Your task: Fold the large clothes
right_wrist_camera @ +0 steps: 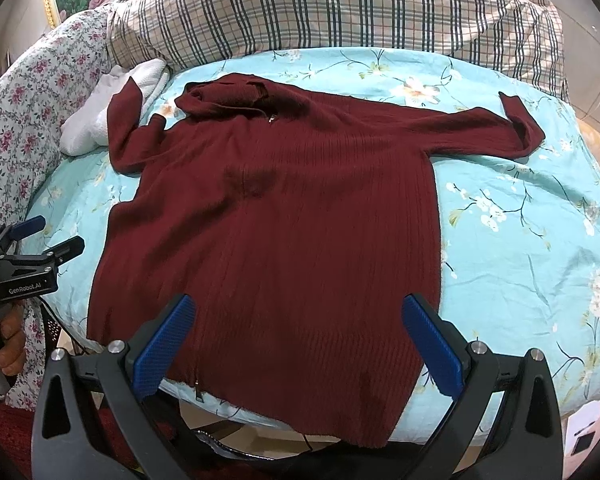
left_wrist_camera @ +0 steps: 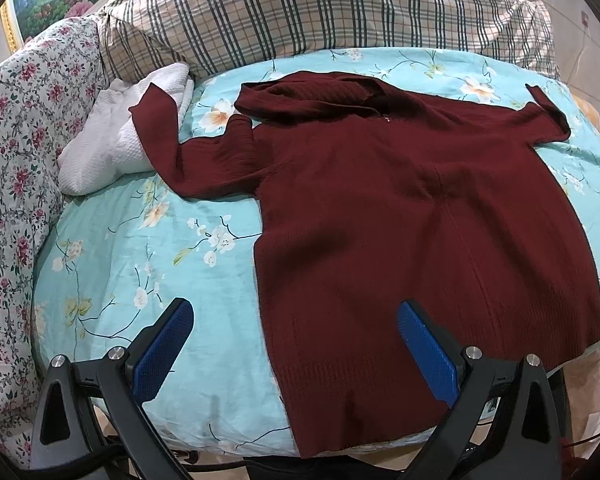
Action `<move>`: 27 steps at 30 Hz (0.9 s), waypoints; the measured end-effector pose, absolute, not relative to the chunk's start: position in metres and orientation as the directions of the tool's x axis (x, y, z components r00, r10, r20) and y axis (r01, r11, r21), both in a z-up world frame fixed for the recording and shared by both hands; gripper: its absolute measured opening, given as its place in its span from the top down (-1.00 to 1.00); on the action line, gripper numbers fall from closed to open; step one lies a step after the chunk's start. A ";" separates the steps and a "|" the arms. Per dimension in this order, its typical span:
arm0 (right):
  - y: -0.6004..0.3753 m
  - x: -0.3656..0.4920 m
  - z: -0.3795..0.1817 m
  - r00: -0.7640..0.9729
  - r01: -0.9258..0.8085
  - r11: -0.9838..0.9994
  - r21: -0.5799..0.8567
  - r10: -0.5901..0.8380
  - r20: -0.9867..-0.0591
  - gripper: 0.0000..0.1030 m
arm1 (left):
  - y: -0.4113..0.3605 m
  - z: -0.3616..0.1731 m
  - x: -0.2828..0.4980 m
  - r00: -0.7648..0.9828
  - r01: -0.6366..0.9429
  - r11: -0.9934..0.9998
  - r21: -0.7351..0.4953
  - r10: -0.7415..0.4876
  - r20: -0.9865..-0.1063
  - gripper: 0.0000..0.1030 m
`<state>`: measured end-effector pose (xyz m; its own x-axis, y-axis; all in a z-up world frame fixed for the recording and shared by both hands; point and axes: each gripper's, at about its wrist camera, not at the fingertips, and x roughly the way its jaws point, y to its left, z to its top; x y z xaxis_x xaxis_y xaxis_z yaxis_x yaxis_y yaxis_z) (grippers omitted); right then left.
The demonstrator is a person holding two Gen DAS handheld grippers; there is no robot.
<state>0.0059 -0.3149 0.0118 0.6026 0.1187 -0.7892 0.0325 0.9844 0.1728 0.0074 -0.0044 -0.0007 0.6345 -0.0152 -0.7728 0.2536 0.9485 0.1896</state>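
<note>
Nearest me were my own blue pads: the left gripper (left_wrist_camera: 294, 344) hung with its jaws spread wide and empty over the near left part of the bed (left_wrist_camera: 148, 248), one pad above bare sheet and the other above the sweater's hem, and the right gripper (right_wrist_camera: 300, 340) was likewise wide open with nothing between its pads, poised above the hem near the bed's front edge. The maroon sweater (right_wrist_camera: 284, 216) lay flat and face up across the middle of the bed, collar toward the far edge by the plaid quilt (right_wrist_camera: 340, 4), hem spilling slightly over the near edge, the left sleeve (left_wrist_camera: 168, 148) bent up onto a white cloth (left_wrist_camera: 112, 140) near the bed's far left corner, and the right sleeve (right_wrist_camera: 512, 128) reaching toward the right edge. Nothing was folded yet, so I judged the first fold was still to come. To do it well, I thought each gripper should pinch only knit, not the sheet beneath, taking matching points so the fold line ran straight, and the sleeve on the white cloth should be lifted clear so that cloth was not dragged along.
</note>
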 end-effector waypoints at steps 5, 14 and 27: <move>-0.314 0.007 0.010 0.602 0.033 0.984 0.177 0.122 -0.789 -1.00 | -0.006 -0.002 0.010 0.634 0.252 0.950 0.186 -0.016 -0.774 -0.98; -0.320 0.014 0.009 0.602 0.040 0.979 0.202 0.138 -0.786 -1.00 | -0.007 -0.005 0.014 0.629 0.255 0.943 0.212 0.005 -0.777 -0.98; -0.330 0.025 0.005 0.599 0.049 0.967 0.251 0.172 -0.782 -1.00 | -0.010 -0.010 0.027 0.637 0.255 0.941 0.225 0.012 -0.771 -0.98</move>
<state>0.0254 -0.3303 0.0048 0.5993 0.1724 -0.7818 0.0494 0.9667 0.2510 0.0271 -0.0102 -0.0102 0.6368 0.0116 -0.7710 0.2548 0.9405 0.2246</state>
